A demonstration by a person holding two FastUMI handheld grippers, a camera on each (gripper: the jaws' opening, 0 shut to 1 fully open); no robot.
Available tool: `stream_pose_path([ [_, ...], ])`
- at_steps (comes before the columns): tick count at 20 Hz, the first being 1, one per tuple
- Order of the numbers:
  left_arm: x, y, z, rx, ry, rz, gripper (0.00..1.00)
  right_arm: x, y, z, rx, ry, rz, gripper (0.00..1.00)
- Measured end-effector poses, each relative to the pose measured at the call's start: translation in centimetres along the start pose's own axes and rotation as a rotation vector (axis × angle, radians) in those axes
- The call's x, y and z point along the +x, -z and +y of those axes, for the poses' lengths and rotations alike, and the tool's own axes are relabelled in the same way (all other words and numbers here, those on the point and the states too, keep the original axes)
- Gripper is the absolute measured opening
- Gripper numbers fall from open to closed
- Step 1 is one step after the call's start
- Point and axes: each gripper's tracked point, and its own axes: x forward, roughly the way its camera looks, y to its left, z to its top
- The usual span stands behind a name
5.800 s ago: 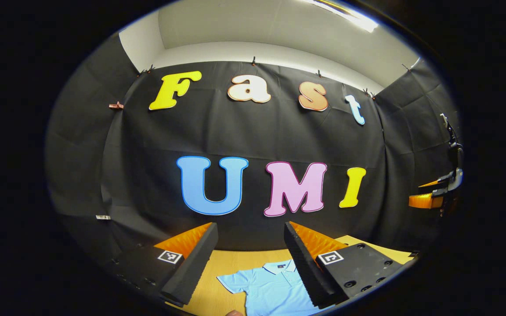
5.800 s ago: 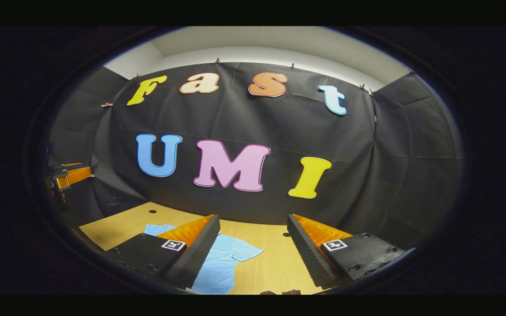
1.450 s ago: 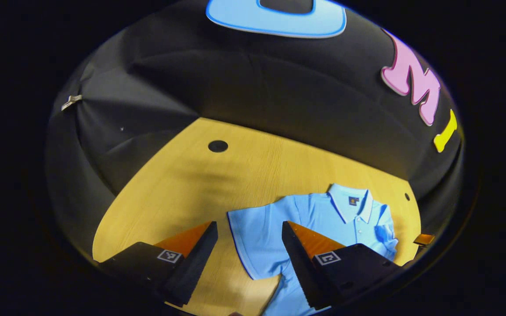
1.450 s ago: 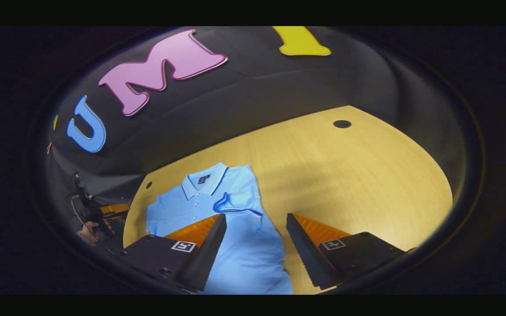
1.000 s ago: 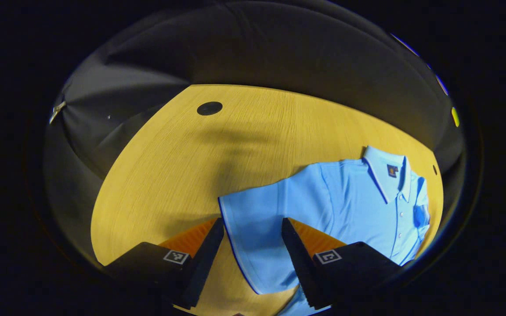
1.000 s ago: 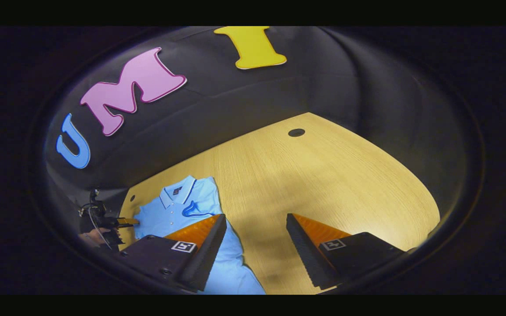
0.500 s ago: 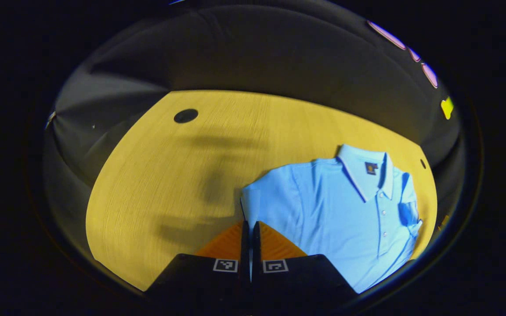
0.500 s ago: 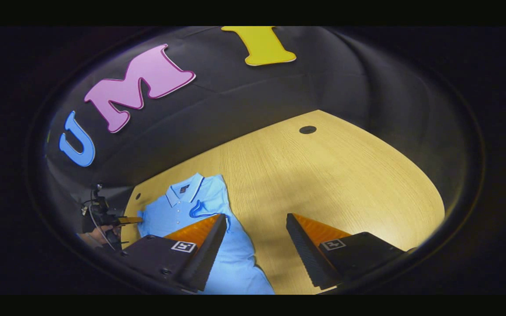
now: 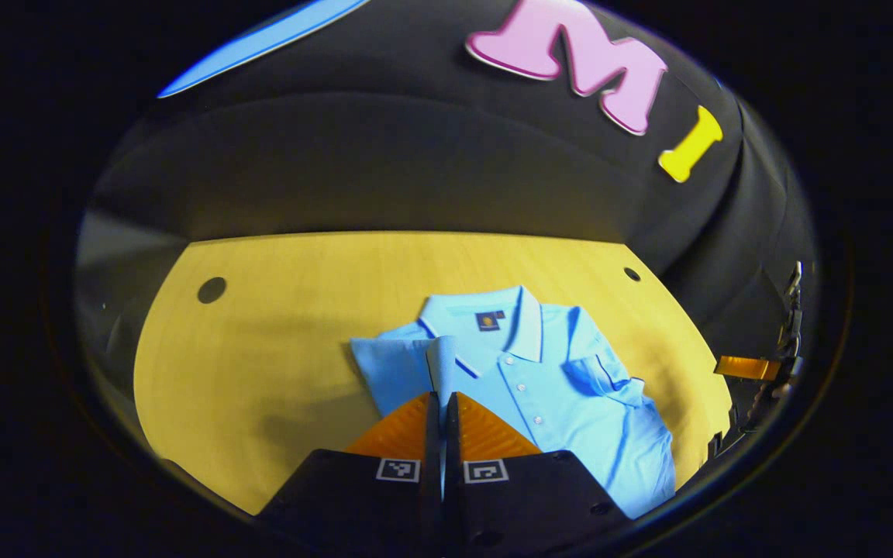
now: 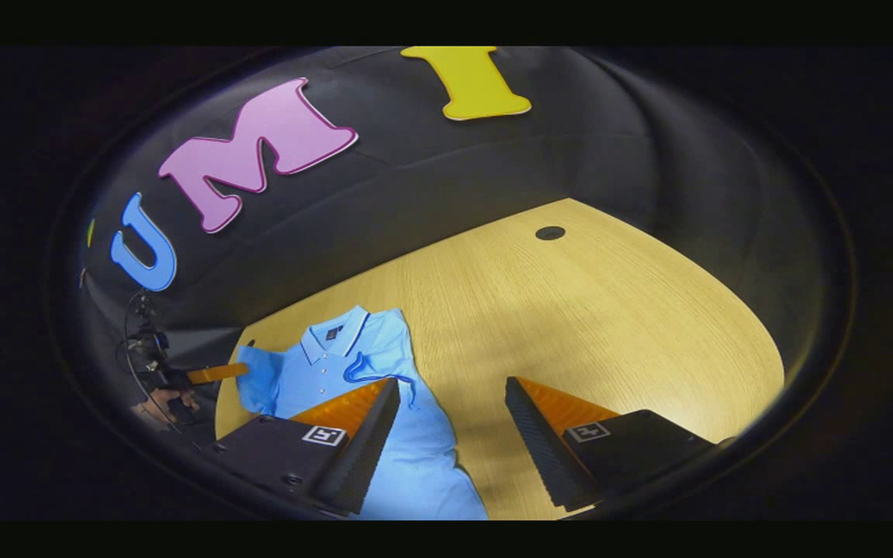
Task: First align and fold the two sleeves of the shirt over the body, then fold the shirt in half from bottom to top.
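Black cloth walled the booth behind the pale wooden surface, where a light-blue short-sleeved polo shirt lay face up. My left gripper had its fingers pinched together on the shirt's sleeve, lifted over the body. My right gripper hovered with fingers spread wide, holding nothing, above the surface beside the shirt's edge.
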Motion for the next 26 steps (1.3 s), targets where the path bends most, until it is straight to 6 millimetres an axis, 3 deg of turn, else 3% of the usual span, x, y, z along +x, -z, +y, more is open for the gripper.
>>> stream_pose_path([
  [3,2.6,4.0,-0.6,0.018,-0.052,0.14,0.15,-0.7,0.4,-0.1,-0.025,0.002,0.006,0.87],
  [6,2.8,4.8,-3.0,-0.064,0.016,0.166,0.47,-1.7,1.2,0.4,-0.043,-0.034,0.03,0.87],
  [8,1.7,4.5,-3.0,-0.054,0.016,0.156,0.76,-2.6,1.7,0.5,-0.063,-0.055,0.043,0.87],
  [10,-0.2,4.1,-2.2,-0.024,-0.011,0.148,0.89,-3.3,2.4,0.6,-0.088,-0.066,0.057,0.87],
  [14,-5.8,4.1,-0.6,-0.059,-0.027,0.103,0.96,-4.6,4.0,1.9,-0.128,-0.096,0.085,0.88],
  [15,-7.3,4.8,-0.2,-0.079,-0.027,0.105,0.96,-4.9,4.6,2.2,-0.135,-0.103,0.093,0.8],
  [16,-8.9,6.0,0.2,-0.096,-0.026,0.111,0.96,-5.4,5.1,2.4,-0.141,-0.109,0.099,0.94],
  [19,-12.8,11.2,1.5,-0.116,-0.031,0.163,0.96,-6.7,7.2,2.8,-0.152,-0.122,0.131,0.98],
  [20,-13.6,13.2,1.5,-0.129,-0.022,0.186,0.96,-7.2,8.2,2.7,-0.152,-0.125,0.145,0.91],
  [22,-15.3,17.6,1.2,-0.149,-0.01,0.243,0.96,-8.3,10.2,2.2,-0.143,-0.124,0.18,0.91],
  [23,-16.0,19.7,1.2,-0.159,-0.016,0.271,0.96,-8.8,11.4,1.9,-0.133,-0.121,0.199,0.98],
  [26,-17.1,24.2,-0.5,-0.206,0.02,0.319,0.96,-10.3,14.8,0.5,-0.099,-0.102,0.256,0.98],
])
